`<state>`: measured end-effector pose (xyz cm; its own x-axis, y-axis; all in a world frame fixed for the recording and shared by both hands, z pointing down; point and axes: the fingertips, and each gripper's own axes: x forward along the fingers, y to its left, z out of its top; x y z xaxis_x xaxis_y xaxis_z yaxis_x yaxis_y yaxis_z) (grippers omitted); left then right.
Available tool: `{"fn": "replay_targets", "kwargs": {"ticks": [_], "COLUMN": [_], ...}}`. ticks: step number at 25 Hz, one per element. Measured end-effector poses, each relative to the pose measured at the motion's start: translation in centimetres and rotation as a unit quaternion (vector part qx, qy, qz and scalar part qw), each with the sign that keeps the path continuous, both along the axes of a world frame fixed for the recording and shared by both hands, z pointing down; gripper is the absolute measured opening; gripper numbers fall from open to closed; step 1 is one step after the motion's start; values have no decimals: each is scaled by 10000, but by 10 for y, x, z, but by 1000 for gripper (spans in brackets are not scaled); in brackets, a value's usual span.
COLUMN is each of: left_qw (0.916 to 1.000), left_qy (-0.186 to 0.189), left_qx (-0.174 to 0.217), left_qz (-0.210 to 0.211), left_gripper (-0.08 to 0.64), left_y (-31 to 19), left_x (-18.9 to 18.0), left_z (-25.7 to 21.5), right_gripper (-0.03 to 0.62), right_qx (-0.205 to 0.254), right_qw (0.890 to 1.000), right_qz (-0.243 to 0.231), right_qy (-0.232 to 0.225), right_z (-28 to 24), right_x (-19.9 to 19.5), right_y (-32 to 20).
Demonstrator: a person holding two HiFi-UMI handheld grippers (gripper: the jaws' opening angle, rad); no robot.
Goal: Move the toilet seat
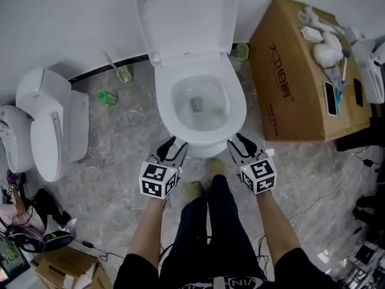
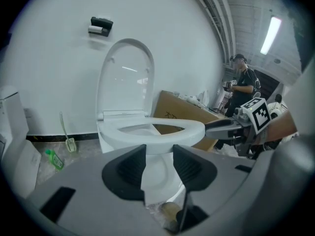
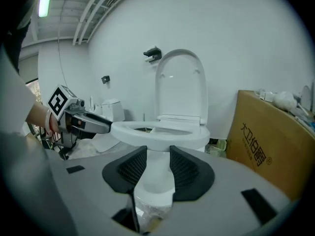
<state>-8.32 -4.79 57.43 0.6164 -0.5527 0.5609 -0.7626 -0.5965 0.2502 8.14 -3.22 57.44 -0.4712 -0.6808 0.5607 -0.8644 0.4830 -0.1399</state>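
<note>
1. Toilet seat lies flat on the toilet bowl. The lid stands upright behind the bowl, against the wall.
2. Left hand-held gripper is at the bowl's front left and right hand-held gripper at its front right, both pointing at the seat's front rim.
3. Both gripper views show the jaws apart with nothing clamped. The seat rim sits just beyond and above the pads. I cannot tell whether any fingertip touches the rim.
4. Judged step: take hold of the seat's front edge for a lift.
5. To do it well, each gripper slips one jaw under the rim and one over it, at matching spots either side of the bowl's front, then closes firmly.
6. Raise both sides evenly so the seat swings on the hinge behind the bowl without twisting.
7. Slow near the lid. Plastic is slick, so check the grip before lifting.
</note>
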Motion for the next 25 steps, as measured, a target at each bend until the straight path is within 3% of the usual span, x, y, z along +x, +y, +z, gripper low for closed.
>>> {"fn": "replay_targets", "kwargs": {"ticks": [15,25], "left_qw": [9995,9932], "left_qy": [-61,142], "left_qx": [313,1141], "left_qz": [57,-189], "left_gripper": [170,130], "left_y": [-38,-95], "left_x": [0,1], "left_z": [-61,-131], "right_gripper": [141,141], "right_qx": [353,921], "right_qw": [9993,9943], "right_qz": [135,185], "right_qy": [39,-497], "right_z": [-63,-129], "right_x": [-3,-3], "right_y": [-39,-101]}}
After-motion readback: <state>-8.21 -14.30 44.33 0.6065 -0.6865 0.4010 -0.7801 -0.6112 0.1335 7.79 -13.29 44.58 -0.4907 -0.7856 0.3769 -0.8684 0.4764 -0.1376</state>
